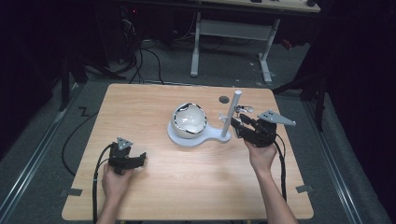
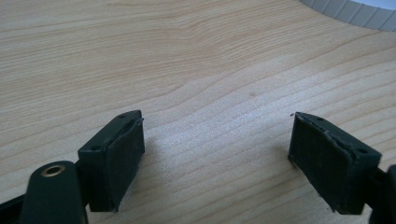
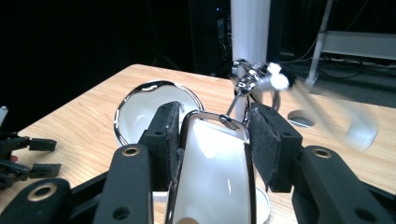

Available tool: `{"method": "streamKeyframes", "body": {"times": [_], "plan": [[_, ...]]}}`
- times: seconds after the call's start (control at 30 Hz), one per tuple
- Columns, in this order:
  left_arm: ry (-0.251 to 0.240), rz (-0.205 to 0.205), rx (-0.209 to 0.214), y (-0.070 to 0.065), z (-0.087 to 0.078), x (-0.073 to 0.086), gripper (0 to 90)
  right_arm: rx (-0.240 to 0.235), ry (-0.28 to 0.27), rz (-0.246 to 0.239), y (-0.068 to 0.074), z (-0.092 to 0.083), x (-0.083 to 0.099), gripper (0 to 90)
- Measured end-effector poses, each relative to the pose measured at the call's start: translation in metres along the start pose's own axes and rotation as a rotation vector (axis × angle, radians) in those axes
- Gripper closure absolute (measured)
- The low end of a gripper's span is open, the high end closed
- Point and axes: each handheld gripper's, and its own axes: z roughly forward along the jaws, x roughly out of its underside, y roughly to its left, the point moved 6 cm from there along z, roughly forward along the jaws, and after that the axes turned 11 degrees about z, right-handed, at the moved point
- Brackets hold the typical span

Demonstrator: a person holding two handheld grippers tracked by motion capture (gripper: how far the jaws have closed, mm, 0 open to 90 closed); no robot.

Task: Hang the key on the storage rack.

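The table (image 1: 154,196) was a pale wood-grain top with rounded corners, standing on a grey floor in a dark room; beyond its far edge were a white desk frame (image 1: 233,42) and loose black cables (image 1: 144,60). Near the table's middle sat a white stand (image 1: 219,135) with a flat round base and an upright white post (image 1: 231,114), and a round mirror (image 1: 189,119) with a shiny chrome rim rested tilted on that base. A small dark hole (image 1: 224,99) lay in the tabletop just behind the post. The right gripper (image 3: 212,140), just to the right of the post, was clamped on a second mirror (image 3: 215,172), a chrome-rimmed glass that glared white between the black pads; from its top a thin chrome arm ran up to a jointed fitting (image 3: 254,77) at the post. The left gripper (image 2: 217,149) rested low over bare wood, well to the left of the stand and nearer the table's front edge, its jaws spread wide with nothing between them.
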Motion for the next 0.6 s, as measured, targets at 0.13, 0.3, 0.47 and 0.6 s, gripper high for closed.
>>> {"method": "streamKeyframes", "body": {"times": [0.13,0.3,0.47,0.6], "plan": [[0.0,0.0,-0.001,0.0,0.0,0.0,18.7,0.009,-0.003,0.013,-0.005,0.001,0.004,54.7],[0.0,0.0,-0.001,0.0,0.0,0.0,18.7,0.029,-0.008,0.028,-0.013,0.005,0.007,54.4],[0.0,0.0,-0.001,0.0,0.0,0.0,18.7,0.043,-0.022,0.026,-0.015,0.006,0.008,54.1],[0.0,0.0,-0.001,0.0,0.0,0.0,18.7,0.056,-0.024,0.028,-0.018,0.009,0.009,53.9]]}}
